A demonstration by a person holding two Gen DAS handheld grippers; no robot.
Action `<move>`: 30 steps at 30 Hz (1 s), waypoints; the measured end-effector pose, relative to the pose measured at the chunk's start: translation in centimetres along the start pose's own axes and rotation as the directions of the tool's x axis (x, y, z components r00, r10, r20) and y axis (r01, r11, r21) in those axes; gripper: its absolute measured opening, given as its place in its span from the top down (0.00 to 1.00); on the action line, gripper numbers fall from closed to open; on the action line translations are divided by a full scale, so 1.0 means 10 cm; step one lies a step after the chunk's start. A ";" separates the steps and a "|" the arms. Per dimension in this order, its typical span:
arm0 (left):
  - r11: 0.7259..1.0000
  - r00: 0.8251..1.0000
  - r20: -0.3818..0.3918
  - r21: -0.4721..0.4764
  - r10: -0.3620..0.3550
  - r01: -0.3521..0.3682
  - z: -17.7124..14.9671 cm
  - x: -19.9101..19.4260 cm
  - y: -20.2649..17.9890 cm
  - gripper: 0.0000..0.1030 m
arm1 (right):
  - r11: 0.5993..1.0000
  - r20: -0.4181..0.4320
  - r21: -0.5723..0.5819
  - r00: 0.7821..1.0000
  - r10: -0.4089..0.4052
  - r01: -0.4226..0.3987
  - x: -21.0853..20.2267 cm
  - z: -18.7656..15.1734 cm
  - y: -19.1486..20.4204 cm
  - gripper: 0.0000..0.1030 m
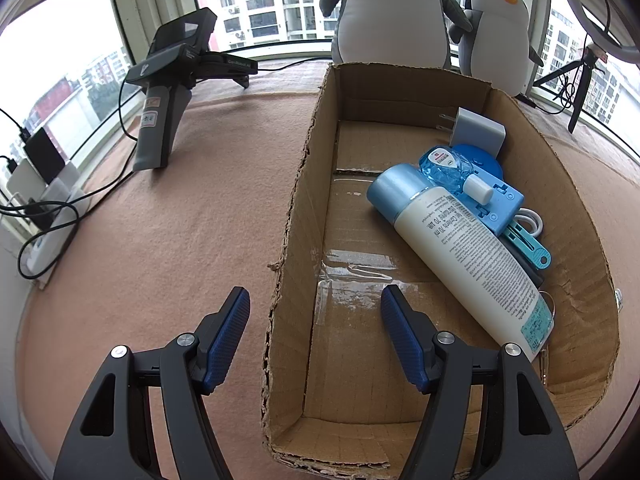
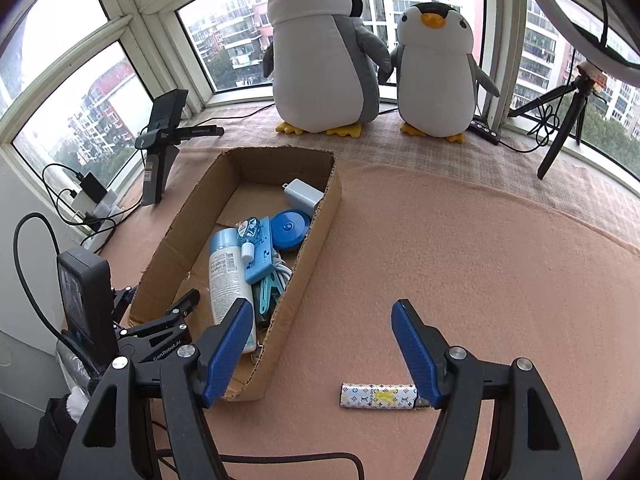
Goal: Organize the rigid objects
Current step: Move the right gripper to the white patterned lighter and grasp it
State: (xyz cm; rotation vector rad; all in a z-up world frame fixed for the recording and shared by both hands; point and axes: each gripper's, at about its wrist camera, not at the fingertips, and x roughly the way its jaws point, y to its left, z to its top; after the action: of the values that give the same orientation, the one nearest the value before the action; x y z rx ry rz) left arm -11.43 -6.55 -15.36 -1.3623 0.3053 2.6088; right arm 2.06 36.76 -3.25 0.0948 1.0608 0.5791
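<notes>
Cardboard box (image 2: 320, 216) is sitting on the pink cloth (image 2: 480, 260), holding a white bottle (image 2: 228, 276). Right gripper (image 2: 322, 350) is hovering spread and empty above a patterned lighter (image 2: 378, 396). Left gripper (image 1: 316, 334) is straddling the box wall, spread, gripping nothing.

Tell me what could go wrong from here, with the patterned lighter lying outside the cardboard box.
1. The lighter lies off to one side of the open right gripper, with one end hidden behind a finger. Closing there might pinch only its tip or flick it away.
2. The open left gripper straddles the box wall, so a sideways move could drag the box.
3. The bottle rests sloped on other items, so a dropped lighter may slide.
</notes>
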 end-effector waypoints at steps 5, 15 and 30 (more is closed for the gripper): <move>1.000 1.000 0.000 0.000 0.000 0.000 0.00 0.00 0.00 0.33 | 0.993 -0.049 0.112 0.998 0.045 -0.039 0.01 -0.18 -0.30 0.34; 1.000 1.000 0.001 0.002 -0.001 0.001 0.00 0.00 0.00 0.33 | 0.947 -0.151 0.312 0.979 0.135 -0.083 0.24 -0.53 -0.71 0.34; 1.000 1.000 0.001 0.003 -0.002 0.002 0.00 0.00 0.00 0.33 | 0.878 -0.195 0.467 0.955 0.222 -0.109 0.69 -0.65 -0.89 0.44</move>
State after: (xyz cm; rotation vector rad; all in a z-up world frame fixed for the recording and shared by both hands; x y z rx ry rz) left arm -11.40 -6.50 -15.39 -1.3600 0.3074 2.6060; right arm 2.63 31.28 -15.07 0.5426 1.4256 0.4955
